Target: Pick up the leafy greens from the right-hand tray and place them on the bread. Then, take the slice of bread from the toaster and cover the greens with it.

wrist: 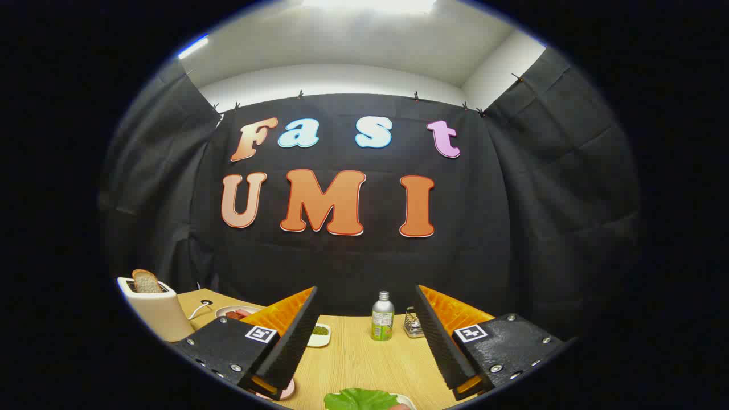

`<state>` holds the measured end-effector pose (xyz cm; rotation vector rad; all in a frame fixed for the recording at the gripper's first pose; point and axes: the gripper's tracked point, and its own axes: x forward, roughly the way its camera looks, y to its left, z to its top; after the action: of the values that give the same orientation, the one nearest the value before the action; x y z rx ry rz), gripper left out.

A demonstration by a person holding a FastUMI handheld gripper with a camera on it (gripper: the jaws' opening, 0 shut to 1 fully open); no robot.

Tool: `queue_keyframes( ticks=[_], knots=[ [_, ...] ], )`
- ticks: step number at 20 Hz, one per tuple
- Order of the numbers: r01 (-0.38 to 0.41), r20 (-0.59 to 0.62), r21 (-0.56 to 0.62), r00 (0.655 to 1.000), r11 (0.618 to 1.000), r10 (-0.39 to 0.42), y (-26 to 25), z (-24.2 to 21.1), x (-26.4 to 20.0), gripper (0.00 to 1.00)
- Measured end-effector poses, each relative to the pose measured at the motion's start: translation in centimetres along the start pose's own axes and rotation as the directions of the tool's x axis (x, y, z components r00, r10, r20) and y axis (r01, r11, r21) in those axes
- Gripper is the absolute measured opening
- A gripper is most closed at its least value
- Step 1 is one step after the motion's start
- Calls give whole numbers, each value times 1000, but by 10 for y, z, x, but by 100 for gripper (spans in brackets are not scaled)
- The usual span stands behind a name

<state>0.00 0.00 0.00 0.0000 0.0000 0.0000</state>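
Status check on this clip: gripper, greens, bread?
Gripper open, holding nothing. Leafy greens between the fingers, near their base. Bread slice upright in toaster. Green bottle beyond the fingertips.

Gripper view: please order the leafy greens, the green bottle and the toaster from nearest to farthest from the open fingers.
1. Leafy greens: on a plate, low between the gripper fingers.
2. Green bottle: upright on the table, ahead between the fingers.
3. Toaster: far left table corner, a bread slice standing in it.

Black cloth wall (353,267) w/ white ceiling (364,40) lit bright above, light wood table (359,359) below.
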Motion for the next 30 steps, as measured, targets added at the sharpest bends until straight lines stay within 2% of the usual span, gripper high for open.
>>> queue_keyframes(
  ticks=[4,19,24,27,30],
  knots=[
    [16,0,9,1000,1000,-16,-6,3,0,98],
    [-1,1,-26,1000,1000,1,-1,0,-3,99],
    [18,-46,-32,999,999,-20,-8,-15,-2,99],
    [-1,-78,-46,997,999,-3,-10,-26,-6,99],
    [-58,-163,-40,985,997,51,-6,-53,-11,99]
  ],
)
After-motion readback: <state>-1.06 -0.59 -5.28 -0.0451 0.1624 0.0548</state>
